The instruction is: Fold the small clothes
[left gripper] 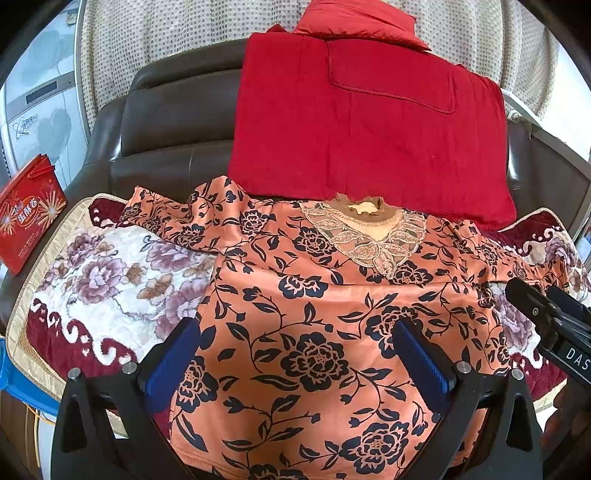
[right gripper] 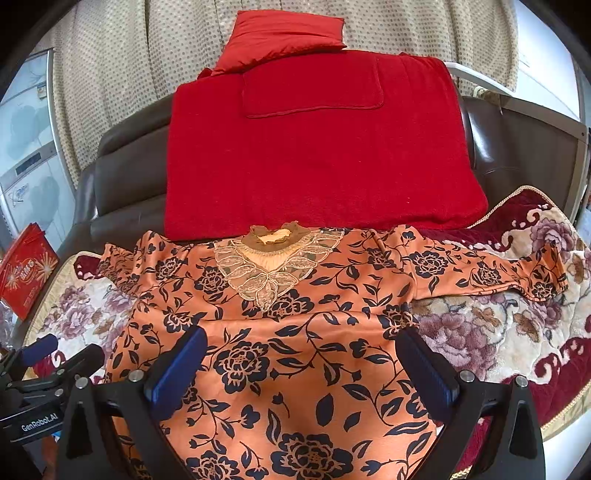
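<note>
An orange blouse with a dark floral print [left gripper: 314, 295] lies spread flat on a flowered quilt, lace collar [left gripper: 369, 236] at the far side, sleeves out to both sides. It also shows in the right wrist view [right gripper: 295, 332], its right sleeve [right gripper: 480, 269] stretched out. My left gripper [left gripper: 295, 354] is open, its blue-padded fingers hovering over the blouse's lower left part. My right gripper [right gripper: 303, 362] is open over the lower right part. Neither holds cloth. The right gripper's body [left gripper: 554, 325] shows at the left view's right edge.
The quilt [left gripper: 110, 280] covers a dark leather sofa [left gripper: 166, 122]. A folded red blanket [left gripper: 362, 129] and a red cushion [right gripper: 284, 33] lean on the backrest behind the blouse. A red gift box [left gripper: 26, 218] stands at the left.
</note>
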{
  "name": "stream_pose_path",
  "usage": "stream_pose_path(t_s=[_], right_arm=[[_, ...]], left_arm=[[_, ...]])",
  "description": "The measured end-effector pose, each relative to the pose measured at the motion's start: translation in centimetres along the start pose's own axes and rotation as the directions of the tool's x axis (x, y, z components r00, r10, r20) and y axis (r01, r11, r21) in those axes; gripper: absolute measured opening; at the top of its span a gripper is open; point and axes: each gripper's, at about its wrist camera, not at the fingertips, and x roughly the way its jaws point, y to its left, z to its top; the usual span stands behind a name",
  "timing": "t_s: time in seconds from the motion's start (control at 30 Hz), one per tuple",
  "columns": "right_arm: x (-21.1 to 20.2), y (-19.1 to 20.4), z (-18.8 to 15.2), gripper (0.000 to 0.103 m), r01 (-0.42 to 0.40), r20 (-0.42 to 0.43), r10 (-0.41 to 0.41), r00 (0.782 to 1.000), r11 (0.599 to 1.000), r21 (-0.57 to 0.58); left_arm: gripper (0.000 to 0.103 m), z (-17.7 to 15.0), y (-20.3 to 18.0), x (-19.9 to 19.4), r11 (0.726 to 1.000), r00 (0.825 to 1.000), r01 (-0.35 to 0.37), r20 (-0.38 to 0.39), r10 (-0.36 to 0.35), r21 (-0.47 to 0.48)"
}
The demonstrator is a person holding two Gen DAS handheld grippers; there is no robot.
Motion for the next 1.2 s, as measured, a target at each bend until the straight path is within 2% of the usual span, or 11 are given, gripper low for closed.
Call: stream_pose_path(t_s=[0.3,0.8,0.97,1.1,1.13,1.2], right_arm=[[-0.2,-0.1,0.1,0.103,-0.005,0.002,0.005,1.000,1.000,0.002],[-0.4,0.2,0.3,0.103,-0.009,0.001,0.009,1.000,1.000,0.001],[-0.3,-0.4,0.3,0.103,-0.039,0.003,0.039,0.999,0.999,0.019],[0.1,-4.2,0.1,0.103,-0.150,0.013,0.150,0.989,0.978,0.147],[0.2,-5.8,0.0,0.103,-0.179,0.023,0.178,0.984,0.964,0.195],[0.8,-11.0,-0.4,0.103,-0.245,0.061,0.239,0.969,0.910,0.335]], left_arm=[[0.103,0.2,-0.2,-0.4,1.000,1.000,-0.001,0.027,0.000,0.007],[0.103,0.3,-0.2,-0.4,1.000,1.000,0.002,0.018,-0.002,0.005],[0.103,0.2,0.1,0.1,1.000,1.000,0.001,-0.006,-0.001,0.006],[0.103,-0.1,1.3,1.9,1.000,0.999,-0.010,-0.046,0.010,-0.013],[0.103,-0.3,1.7,2.4,1.000,0.998,-0.017,-0.057,0.015,-0.020],[0.103,-0.8,2.7,3.9,0.998,0.996,-0.035,-0.088,0.032,-0.043]])
